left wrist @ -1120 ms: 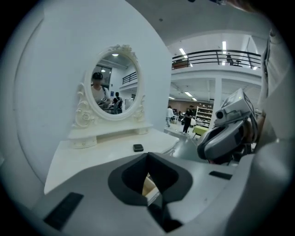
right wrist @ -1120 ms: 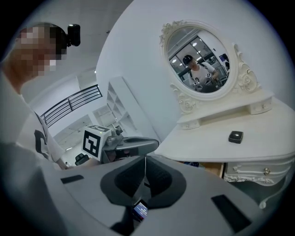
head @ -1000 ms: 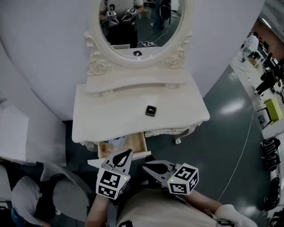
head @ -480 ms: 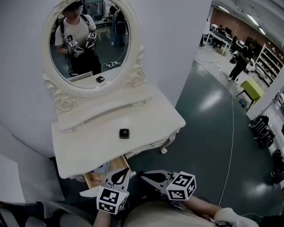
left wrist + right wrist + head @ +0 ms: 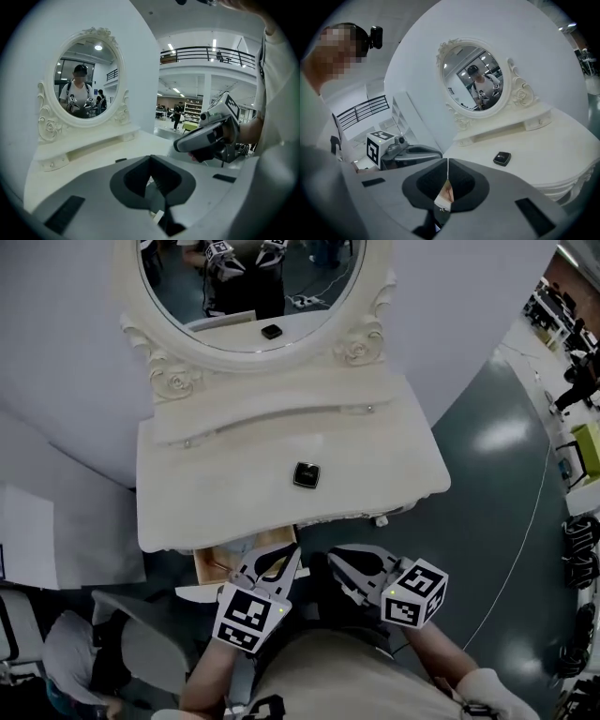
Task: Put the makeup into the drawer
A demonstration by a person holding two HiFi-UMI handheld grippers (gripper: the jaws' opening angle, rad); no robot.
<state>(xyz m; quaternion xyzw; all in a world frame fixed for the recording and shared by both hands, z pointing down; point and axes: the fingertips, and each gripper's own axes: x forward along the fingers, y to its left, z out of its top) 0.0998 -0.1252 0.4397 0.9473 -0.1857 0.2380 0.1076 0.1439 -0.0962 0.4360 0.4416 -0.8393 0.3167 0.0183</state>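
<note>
Open drawer (image 5: 214, 563), makeup compact (image 5: 307, 474) outside.

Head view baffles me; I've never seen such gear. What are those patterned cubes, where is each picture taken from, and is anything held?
No machine: a person holds a left hand-held gripper and a right hand-held gripper; the patterned cubes belong to them. The head view looks down from the person's head; the other two cameras ride on those. A white dressing table with a mirror bears one small black compact; its drawer stands open. Both are shut, holding nothing.
</note>
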